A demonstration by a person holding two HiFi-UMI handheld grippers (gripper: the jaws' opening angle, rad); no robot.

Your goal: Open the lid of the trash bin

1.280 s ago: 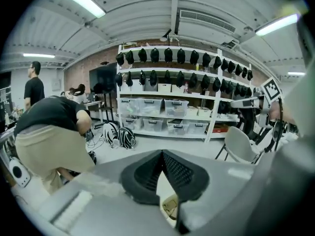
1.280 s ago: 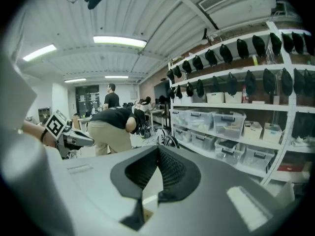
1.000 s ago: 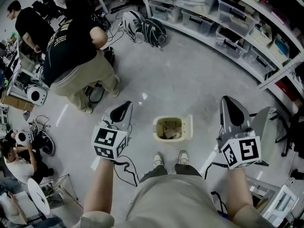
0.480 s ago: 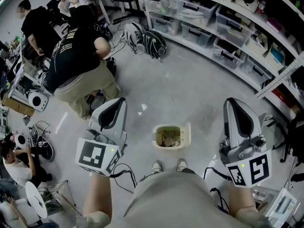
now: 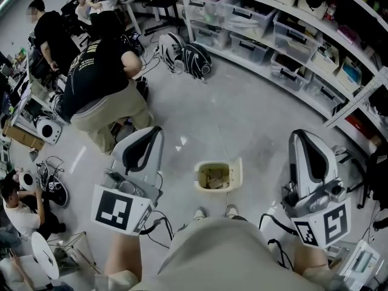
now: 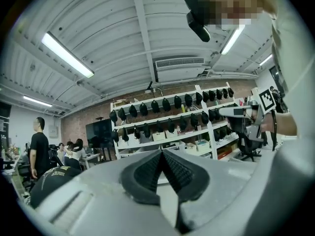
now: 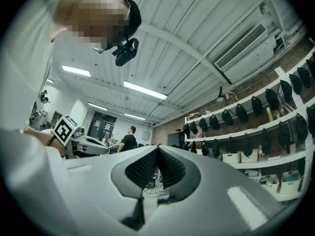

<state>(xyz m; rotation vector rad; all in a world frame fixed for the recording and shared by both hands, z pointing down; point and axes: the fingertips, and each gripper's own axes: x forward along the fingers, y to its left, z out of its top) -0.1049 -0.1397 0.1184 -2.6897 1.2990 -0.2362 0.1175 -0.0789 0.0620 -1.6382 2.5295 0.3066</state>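
- Left tool (image 5: pixel 145 143) and right tool (image 5: pixel 306 143): both clenched on nothing, flanking the trash bin (image 5: pixel 200 176) well above it.
- Versus one second ago, both tools sit closer to the camera.
- Bin stands on the floor ahead of the shoes (image 5: pixel 199 213); lid (image 5: pixel 237 172) open; pale scraps inside.
- Beyond: stooping person (image 5: pixel 100 80), shelves (image 5: pixel 291 35) holding boxes.

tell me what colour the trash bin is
The trash bin is pale cream, seen best in the head view.
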